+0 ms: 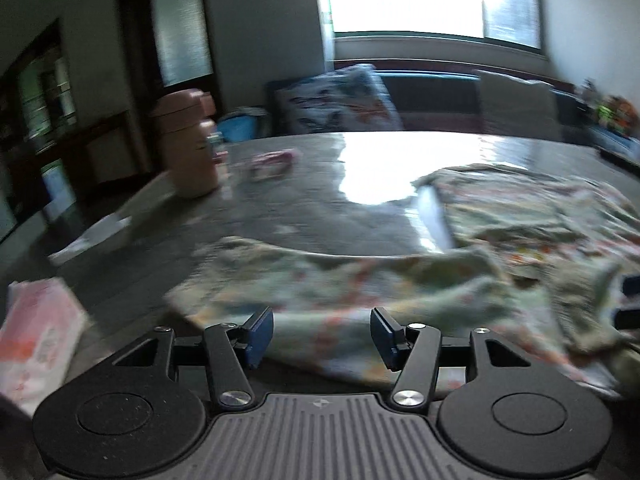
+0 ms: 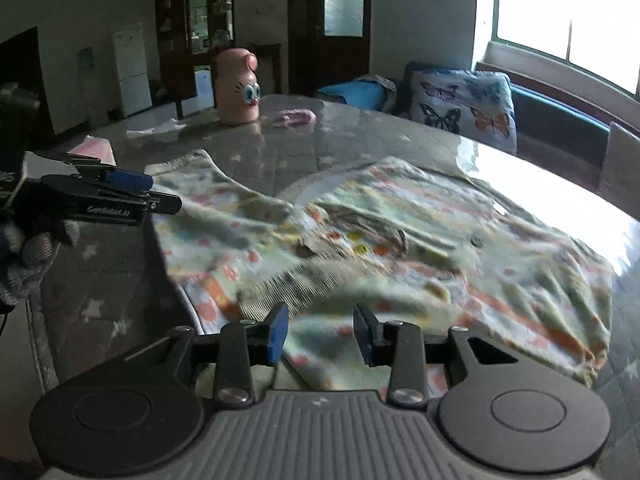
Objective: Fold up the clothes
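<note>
A pale green garment (image 1: 400, 292) (image 2: 360, 240) with an orange and yellow print lies spread and rumpled on the glossy grey table (image 1: 320, 200) (image 2: 320, 140). One sleeve stretches toward the left. My left gripper (image 1: 322, 334) hovers over the garment's near edge, open, with nothing pinched between its blue pads. In the right wrist view the left gripper (image 2: 164, 192) shows at the left by the sleeve, held by a gloved hand (image 2: 32, 248). My right gripper (image 2: 322, 334) is open above the garment's near hem, with cloth below the gap and none gripped.
A pink bottle (image 2: 236, 88) (image 1: 192, 148) with cartoon eyes stands at the table's far side, a small pink item (image 2: 294, 117) beside it. A pink tissue pack (image 1: 36, 344) and white paper (image 1: 96, 236) lie at the left. A butterfly cushion (image 2: 464, 108) sits on the window bench.
</note>
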A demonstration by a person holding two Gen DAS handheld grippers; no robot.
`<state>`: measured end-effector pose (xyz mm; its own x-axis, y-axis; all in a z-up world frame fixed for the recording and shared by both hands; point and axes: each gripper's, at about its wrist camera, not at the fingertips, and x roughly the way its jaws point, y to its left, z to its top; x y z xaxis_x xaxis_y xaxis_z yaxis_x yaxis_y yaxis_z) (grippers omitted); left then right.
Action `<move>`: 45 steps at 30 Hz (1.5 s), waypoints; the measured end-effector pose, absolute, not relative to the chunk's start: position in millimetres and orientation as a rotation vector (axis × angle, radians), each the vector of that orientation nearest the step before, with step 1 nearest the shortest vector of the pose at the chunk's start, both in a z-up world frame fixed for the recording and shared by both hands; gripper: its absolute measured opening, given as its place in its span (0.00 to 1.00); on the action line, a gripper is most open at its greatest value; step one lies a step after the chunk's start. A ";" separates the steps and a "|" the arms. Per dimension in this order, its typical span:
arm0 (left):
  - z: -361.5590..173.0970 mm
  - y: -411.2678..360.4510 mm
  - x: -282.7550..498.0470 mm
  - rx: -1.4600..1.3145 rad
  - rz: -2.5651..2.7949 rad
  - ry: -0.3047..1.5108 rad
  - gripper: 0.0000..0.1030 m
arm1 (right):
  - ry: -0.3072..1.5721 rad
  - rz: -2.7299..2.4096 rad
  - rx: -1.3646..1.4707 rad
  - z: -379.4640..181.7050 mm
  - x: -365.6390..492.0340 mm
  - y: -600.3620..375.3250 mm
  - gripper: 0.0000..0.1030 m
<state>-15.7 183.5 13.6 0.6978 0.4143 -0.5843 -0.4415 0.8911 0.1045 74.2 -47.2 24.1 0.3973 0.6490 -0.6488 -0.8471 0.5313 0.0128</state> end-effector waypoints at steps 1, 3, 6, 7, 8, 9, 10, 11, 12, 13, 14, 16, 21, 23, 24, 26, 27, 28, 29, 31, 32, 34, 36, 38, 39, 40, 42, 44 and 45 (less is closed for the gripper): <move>13.4 190.6 -15.8 -0.054 0.503 0.640 0.56 | 0.653 0.981 -0.343 22.9 74.4 -43.4 0.38; 12.2 204.7 -16.2 -0.071 0.559 0.642 0.56 | 0.686 0.987 -0.347 15.0 76.6 -37.1 0.38; 9.8 224.8 -16.2 -0.099 0.633 0.648 0.56 | 0.701 0.992 -0.344 11.0 76.3 -34.7 0.38; 8.9 231.3 -15.7 -0.109 0.654 0.651 0.56 | 0.700 0.993 -0.339 12.6 75.7 -35.9 0.38; 7.8 237.7 -14.8 -0.119 0.674 0.654 0.56 | 0.699 0.995 -0.335 14.3 75.1 -37.2 0.38; 7.0 243.7 -14.0 -0.131 0.691 0.656 0.56 | 0.697 0.996 -0.330 16.0 74.5 -38.5 0.38; 6.5 249.4 -13.3 -0.144 0.708 0.658 0.56 | 0.696 0.998 -0.325 17.8 73.9 -39.8 0.38; 6.0 255.1 -12.7 -0.159 0.721 0.659 0.56 | 0.693 0.998 -0.324 18.8 73.1 -40.9 0.38; 5.4 260.8 -12.1 -0.178 0.733 0.661 0.55 | 0.692 0.999 -0.322 20.0 72.3 -41.5 0.38; 4.9 266.5 -11.6 -0.197 0.744 0.662 0.55 | 0.692 1.002 -0.318 21.1 71.2 -42.6 0.38; 4.1 271.8 -11.0 -0.218 0.749 0.665 0.54 | 0.691 1.003 -0.315 22.0 69.9 -43.6 0.38; 2.2 280.6 -10.4 -0.259 0.744 0.669 0.46 | 0.689 1.004 -0.310 23.5 68.5 -45.7 0.38; 5.6 281.8 -9.8 -0.307 0.699 0.643 0.12 | 0.686 0.996 -0.293 26.9 66.8 -52.8 0.38; 11.0 274.7 -10.6 -0.307 0.684 0.625 0.09 | 0.686 0.986 -0.283 28.0 66.9 -57.0 0.38; 15.2 269.6 -11.1 -0.308 0.670 0.612 0.08 | 0.687 0.979 -0.273 28.6 67.6 -60.4 0.38; 26.1 257.3 -11.8 -0.318 0.622 0.581 0.08 | 0.691 0.965 -0.253 29.8 69.0 -67.7 0.38; 32.4 249.3 -11.7 -0.323 0.591 0.569 0.08 | 0.693 0.958 -0.242 30.3 69.8 -71.2 0.38; 38.7 241.2 -11.6 -0.328 0.560 0.556 0.08 | 0.693 0.951 -0.235 30.6 70.4 -73.6 0.38; 45.0 231.9 -11.0 -0.331 0.523 0.543 0.08 | 0.693 0.940 -0.227 30.9 71.3 -77.5 0.38; 57.0 209.6 -9.4 -0.330 0.442 0.517 0.08 | 0.692 0.918 -0.210 31.6 73.0 -85.9 0.38; 62.8 198.3 -8.2 -0.329 0.402 0.506 0.07 | 0.697 0.904 -0.193 31.7 75.2 -92.0 0.38; 74.1 175.6 -4.8 -0.330 0.319 0.485 0.07 | 0.705 0.886 -0.168 32.0 78.5 -100.7 0.38; 84.6 152.4 0.2 -0.328 0.232 0.468 0.07 | 0.702 0.860 -0.144 33.2 81.3 -112.2 0.38; 93.3 128.3 6.9 -0.325 0.154 0.448 0.07 | 0.697 0.834 -0.123 33.8 83.8 -122.7 0.38; 96.2 117.0 10.8 -0.324 0.118 0.441 0.07 | 0.696 0.820 -0.112 33.9 85.1 -127.9 0.38; 98.1 105.9 14.7 -0.321 0.084 0.439 0.07 | 0.696 0.806 -0.097 33.9 86.9 -133.4 0.38; 99.9 82.8 23.5 -0.311 0.018 0.444 0.07 | 0.698 0.779 -0.071 33.8 90.2 -143.9 0.38; 98.5 61.8 31.2 -0.297 -0.034 0.452 0.07 | 0.698 0.746 -0.043 33.6 94.0 -156.5 0.38; 97.0 53.0 34.8 -0.293 -0.056 0.460 0.07 | 0.699 0.731 -0.031 33.6 95.1 -162.3 0.38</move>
<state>34.8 53.0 97.0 0.8955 -0.1192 -0.4289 -0.0121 0.9566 -0.2912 95.1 -162.3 33.6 0.5306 0.6030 -0.5957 -0.6226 0.7542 0.2088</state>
